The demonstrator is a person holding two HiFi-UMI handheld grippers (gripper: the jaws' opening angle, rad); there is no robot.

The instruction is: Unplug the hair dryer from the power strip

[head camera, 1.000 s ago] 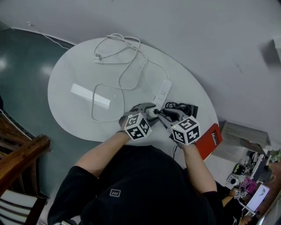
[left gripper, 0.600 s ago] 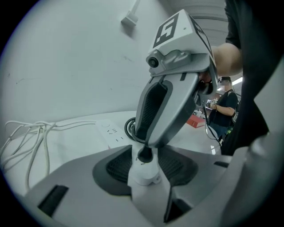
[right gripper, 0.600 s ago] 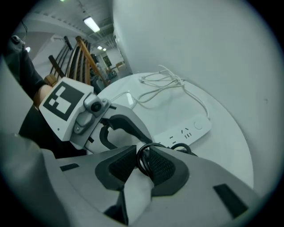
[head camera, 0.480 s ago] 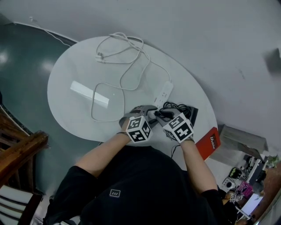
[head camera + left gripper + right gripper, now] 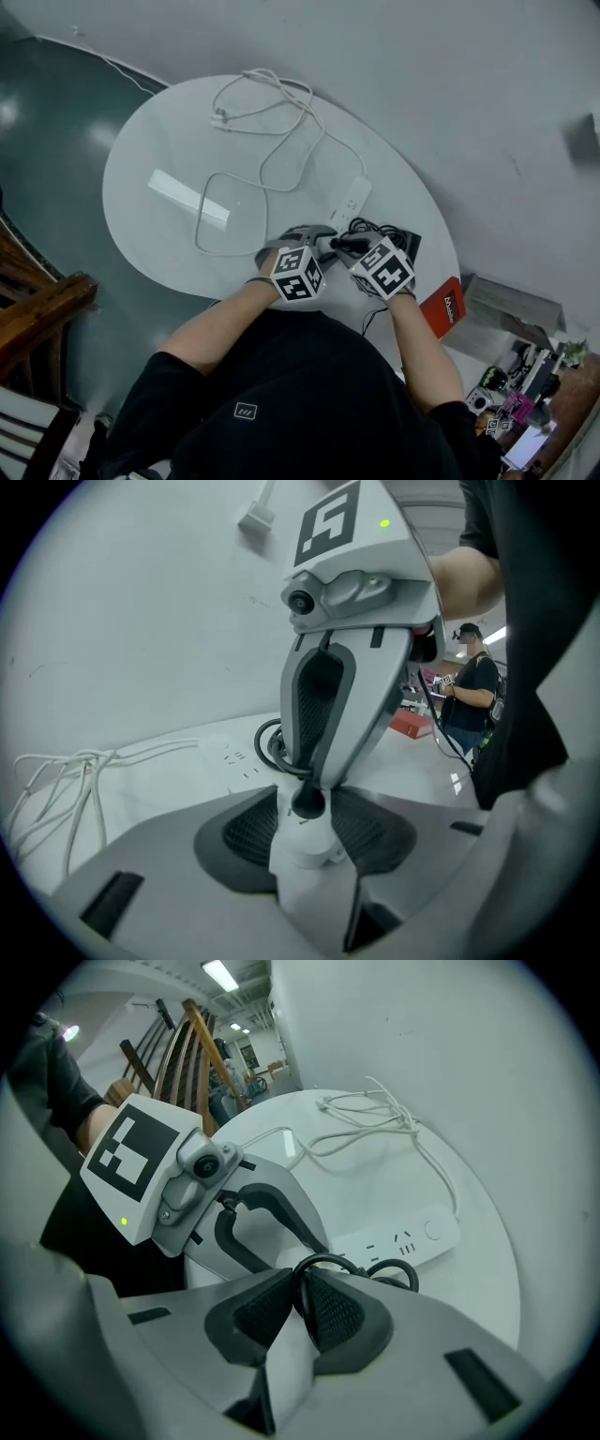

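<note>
Left tongs [image 5: 309, 834] have just been closing on the power strip [image 5: 352, 197], pads touching its near end by the surface's [image 5: 150, 141] near-right edge. Right tongs [image 5: 302, 1312] are pinching the black plug [image 5: 307, 802]. Bare room is lying leftward.

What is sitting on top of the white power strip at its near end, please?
A black plug stands in the power strip, with the right hand-held gripper closed on it. Its pins and that socket are covered.
</note>
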